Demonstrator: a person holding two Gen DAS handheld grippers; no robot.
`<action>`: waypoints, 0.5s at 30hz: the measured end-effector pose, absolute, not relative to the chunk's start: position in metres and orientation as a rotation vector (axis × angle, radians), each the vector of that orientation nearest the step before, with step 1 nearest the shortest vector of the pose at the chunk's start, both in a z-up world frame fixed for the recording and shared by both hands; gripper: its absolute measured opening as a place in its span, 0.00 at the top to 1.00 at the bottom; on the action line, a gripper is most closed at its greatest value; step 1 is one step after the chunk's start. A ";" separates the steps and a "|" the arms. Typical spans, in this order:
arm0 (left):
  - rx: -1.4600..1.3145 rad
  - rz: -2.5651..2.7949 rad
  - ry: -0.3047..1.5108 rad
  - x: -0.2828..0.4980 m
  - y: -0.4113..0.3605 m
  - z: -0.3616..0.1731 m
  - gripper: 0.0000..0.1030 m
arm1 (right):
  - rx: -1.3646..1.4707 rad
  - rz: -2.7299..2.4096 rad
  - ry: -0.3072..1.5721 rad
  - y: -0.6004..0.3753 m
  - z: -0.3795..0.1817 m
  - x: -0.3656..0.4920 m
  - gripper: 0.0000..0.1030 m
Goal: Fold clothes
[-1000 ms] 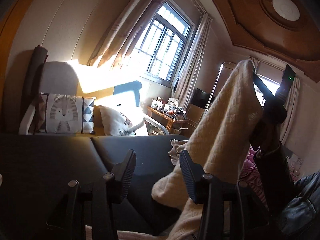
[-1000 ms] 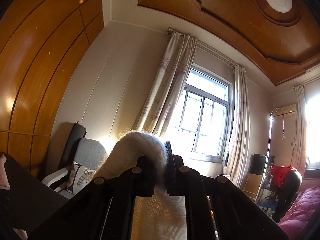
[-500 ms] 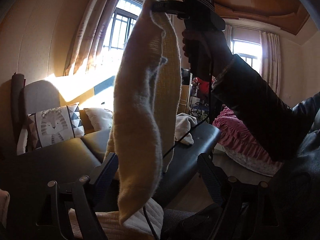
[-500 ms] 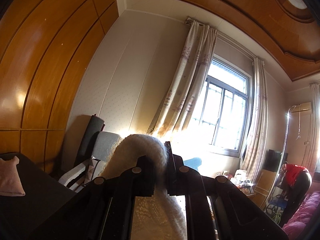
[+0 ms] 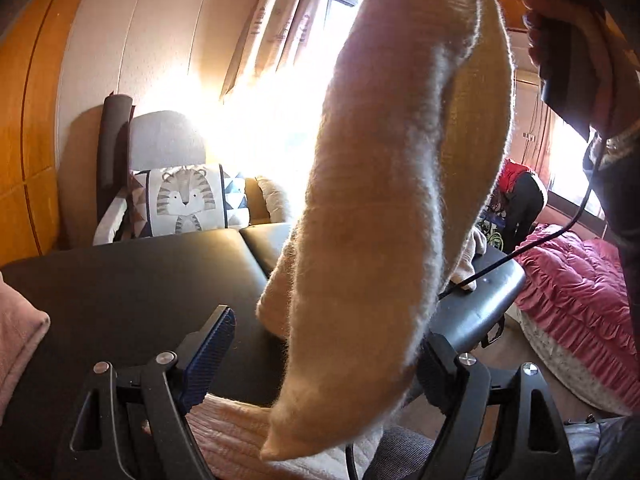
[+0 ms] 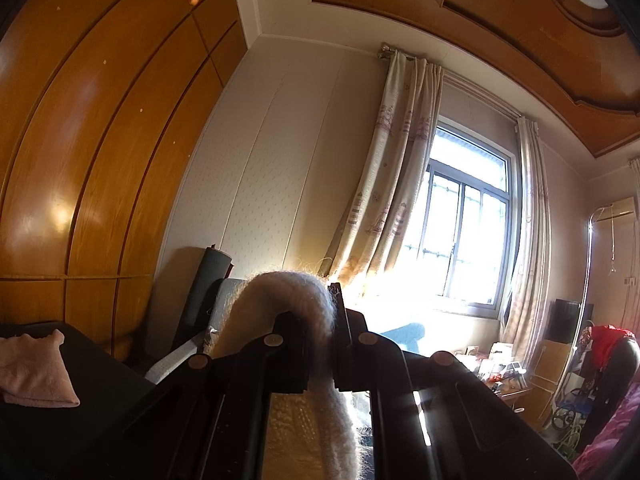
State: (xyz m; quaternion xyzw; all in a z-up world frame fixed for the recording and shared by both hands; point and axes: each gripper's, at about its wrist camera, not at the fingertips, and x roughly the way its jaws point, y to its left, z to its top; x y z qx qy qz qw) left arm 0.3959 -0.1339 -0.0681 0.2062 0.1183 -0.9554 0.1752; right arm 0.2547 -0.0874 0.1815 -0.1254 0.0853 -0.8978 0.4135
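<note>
Black padded table (image 5: 132,280) spans the lower left wrist view. Cream knit sweater (image 5: 384,208) hangs in the air over its near edge, pinched at its top fold by the right gripper (image 6: 334,320), jaws clenched on the knit. The sweater's lower end dangles between the left gripper (image 5: 324,364) fingers, pads clear of the fabric; those jaws were just opening, then eased in slightly. Folded pink cloth (image 6: 34,372) lies on the table's far left.

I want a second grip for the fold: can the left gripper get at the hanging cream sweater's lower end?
Probably yes. The left gripper is open, the cream sweater hangs between its fingers with nothing in front, and the right gripper holds its top.
</note>
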 end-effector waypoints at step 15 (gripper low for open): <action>-0.027 -2.456 0.272 0.481 -0.174 0.042 0.90 | -0.527 -2.347 0.093 0.011 0.161 0.265 0.92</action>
